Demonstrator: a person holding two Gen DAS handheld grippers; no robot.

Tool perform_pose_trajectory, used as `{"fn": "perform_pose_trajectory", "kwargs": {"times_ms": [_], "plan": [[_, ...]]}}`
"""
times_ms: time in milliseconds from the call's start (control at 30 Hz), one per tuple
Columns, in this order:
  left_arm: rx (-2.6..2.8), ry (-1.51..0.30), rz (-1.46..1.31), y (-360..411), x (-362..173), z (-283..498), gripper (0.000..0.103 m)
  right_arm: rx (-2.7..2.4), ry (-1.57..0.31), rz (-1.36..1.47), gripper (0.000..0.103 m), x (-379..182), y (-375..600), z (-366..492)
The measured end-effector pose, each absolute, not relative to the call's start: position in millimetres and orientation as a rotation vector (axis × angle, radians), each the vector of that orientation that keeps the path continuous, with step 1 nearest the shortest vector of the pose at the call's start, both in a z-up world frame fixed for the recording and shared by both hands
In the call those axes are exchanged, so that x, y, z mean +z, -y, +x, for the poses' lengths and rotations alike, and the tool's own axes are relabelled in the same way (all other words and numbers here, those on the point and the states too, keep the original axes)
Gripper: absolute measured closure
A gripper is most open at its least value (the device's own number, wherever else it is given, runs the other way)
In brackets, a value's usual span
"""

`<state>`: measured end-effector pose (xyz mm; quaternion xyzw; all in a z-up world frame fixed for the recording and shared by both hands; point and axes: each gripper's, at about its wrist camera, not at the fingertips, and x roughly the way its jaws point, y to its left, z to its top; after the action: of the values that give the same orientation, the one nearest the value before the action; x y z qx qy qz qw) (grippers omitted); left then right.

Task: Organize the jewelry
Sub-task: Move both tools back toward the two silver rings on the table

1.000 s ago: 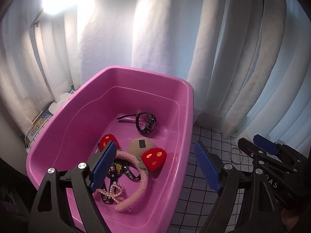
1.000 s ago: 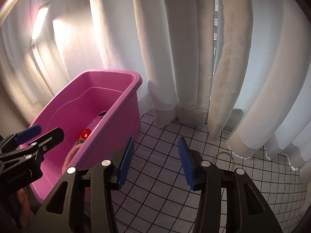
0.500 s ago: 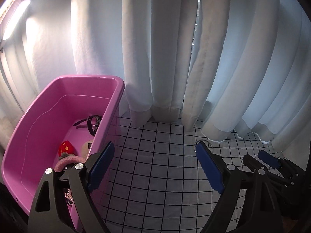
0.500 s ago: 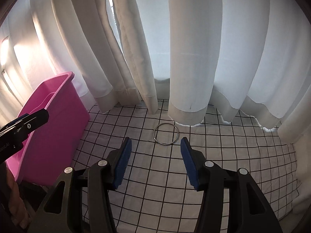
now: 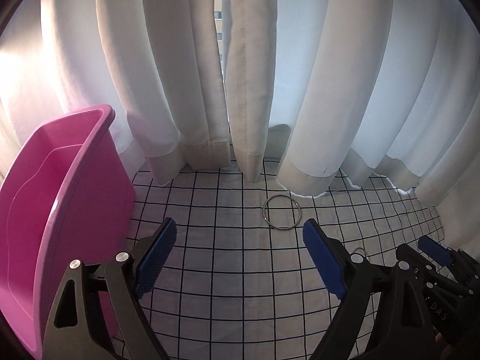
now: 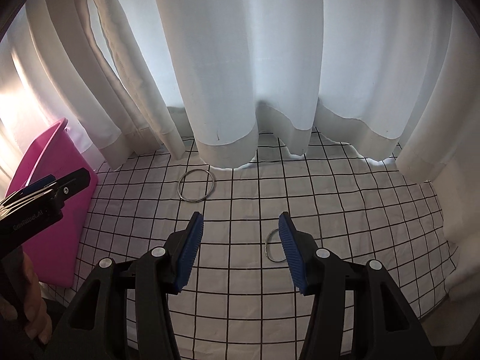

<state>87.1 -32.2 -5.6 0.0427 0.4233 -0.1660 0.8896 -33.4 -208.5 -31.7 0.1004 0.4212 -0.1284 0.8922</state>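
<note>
- We see the left gripper (image 5: pixel 237 243) released, its blue pads wide apart and holding nothing, low in the left wrist frame.
- The right gripper (image 6: pixel 240 234) is likewise parted and unloaded, at lower centre of the right wrist frame.
- A large silver ring (image 5: pixel 281 212) (image 6: pixel 196 185) lies flat on the checked cloth (image 5: pixel 228 270) near the curtain (image 5: pixel 168 69) hem.
- A smaller ring (image 6: pixel 271 246) sits partly behind the right pad.
- The pink bin (image 5: pixel 54 210) fills the left edge.

home room, white window curtains (image 5: pixel 192 69), grid-patterned cloth (image 5: pixel 240 258), pink plastic tub (image 5: pixel 60 186)
</note>
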Motion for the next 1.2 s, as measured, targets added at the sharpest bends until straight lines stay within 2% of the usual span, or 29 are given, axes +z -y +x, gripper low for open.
{"fn": "perform_pose_trajectory", "kwargs": {"times_ms": [967, 1033, 1200], "plan": [[-0.325, -0.99, 0.188, 90, -93, 128, 0.019, -0.378, -0.968, 0.305, 0.053, -93, 272, -48], [-0.32, -1.003, 0.184, 92, -101, 132, 0.019, -0.381, -0.974, 0.312, 0.049, -98, 275, -48], [-0.326, -1.016, 0.188, 100, -118, 140, 0.019, -0.38, -0.995, 0.316, 0.049, -112, 278, -45]]}}
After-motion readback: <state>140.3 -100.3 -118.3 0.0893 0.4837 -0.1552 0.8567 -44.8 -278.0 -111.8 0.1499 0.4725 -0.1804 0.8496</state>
